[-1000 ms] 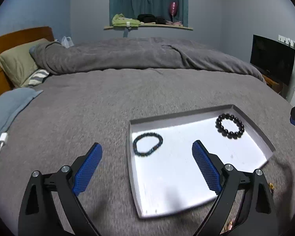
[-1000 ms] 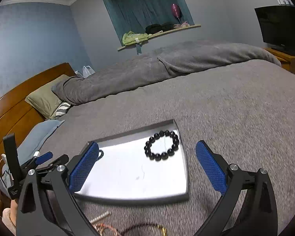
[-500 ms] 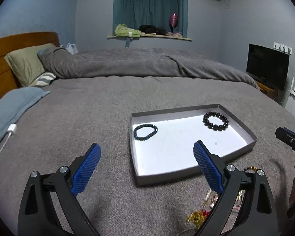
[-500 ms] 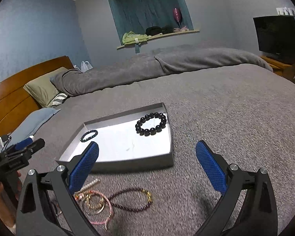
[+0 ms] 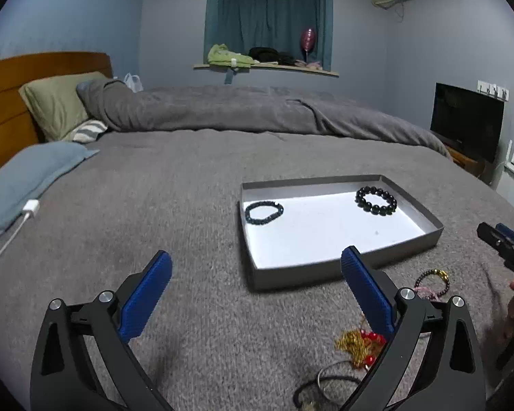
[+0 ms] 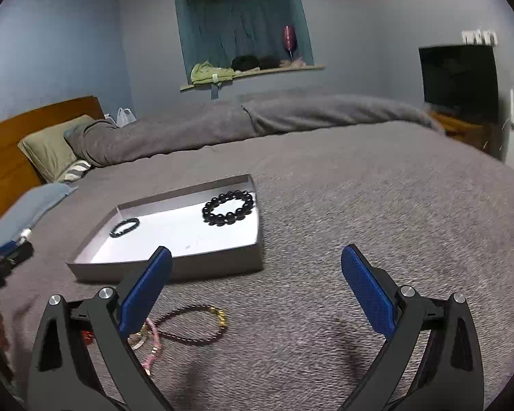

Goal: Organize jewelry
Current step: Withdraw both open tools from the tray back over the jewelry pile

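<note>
Grey bed point(image 5: 188, 188), tray point(image 5: 325, 275) now farther from both gaping claws.

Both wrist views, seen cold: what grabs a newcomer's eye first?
The bright white-floored tray on the grey bed, holding a big-beaded black bracelet at its far right corner and a thinner dark bracelet at its far left. Then the loose tangle of jewelry on the blanket before the tray, beyond each gripper's wide-open blue jaws.

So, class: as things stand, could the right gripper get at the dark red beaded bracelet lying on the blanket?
Probably yes. The right gripper is open and empty, and the dark red beaded bracelet lies uncovered on the blanket just below-left of it, outside the tray.
</note>
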The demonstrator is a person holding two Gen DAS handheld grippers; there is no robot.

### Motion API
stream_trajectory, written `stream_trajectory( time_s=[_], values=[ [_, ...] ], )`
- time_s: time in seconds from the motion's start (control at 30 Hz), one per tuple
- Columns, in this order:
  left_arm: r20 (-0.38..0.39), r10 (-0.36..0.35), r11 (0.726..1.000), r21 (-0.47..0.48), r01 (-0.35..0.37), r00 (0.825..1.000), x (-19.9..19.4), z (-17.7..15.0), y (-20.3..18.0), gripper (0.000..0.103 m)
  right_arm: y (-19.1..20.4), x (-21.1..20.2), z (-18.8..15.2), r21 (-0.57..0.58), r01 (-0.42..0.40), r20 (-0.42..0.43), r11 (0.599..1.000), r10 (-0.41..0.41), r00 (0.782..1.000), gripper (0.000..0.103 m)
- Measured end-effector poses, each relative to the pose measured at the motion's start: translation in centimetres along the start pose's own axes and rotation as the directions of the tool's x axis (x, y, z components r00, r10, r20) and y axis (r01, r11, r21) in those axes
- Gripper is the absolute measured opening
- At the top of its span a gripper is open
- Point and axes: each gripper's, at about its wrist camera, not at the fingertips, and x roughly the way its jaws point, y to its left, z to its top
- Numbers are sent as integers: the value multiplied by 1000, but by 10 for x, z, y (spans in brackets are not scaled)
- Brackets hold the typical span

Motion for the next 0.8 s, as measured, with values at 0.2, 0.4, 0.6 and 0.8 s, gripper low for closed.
stream_trajectory(
  time_s=[0.2, 0.4, 0.6, 0.8],
  values=[
    [-66, -15, 998, 59, 19, 998, -1, -21, -8, 98, 5, -5, -12, -88, -45, -45, 995, 41, 998, 98],
    [-98, -93, 991, 89, 101, 991, -8, -36, -18, 98, 6, -3, -21, -114, -106, -101, 988, 95, 990, 97],
    [-152, -132, 980, 127, 151, 980, -9, -54, -31, 98, 5, 12, -24, -97, -121, -174, 988, 103, 979, 94],
    [-197, -220, 951, 173, 255, 955, -9, -64, -49, 98, 4, 38, -28, 7, -188, -293, 982, 182, 939, 55]
  ],
)
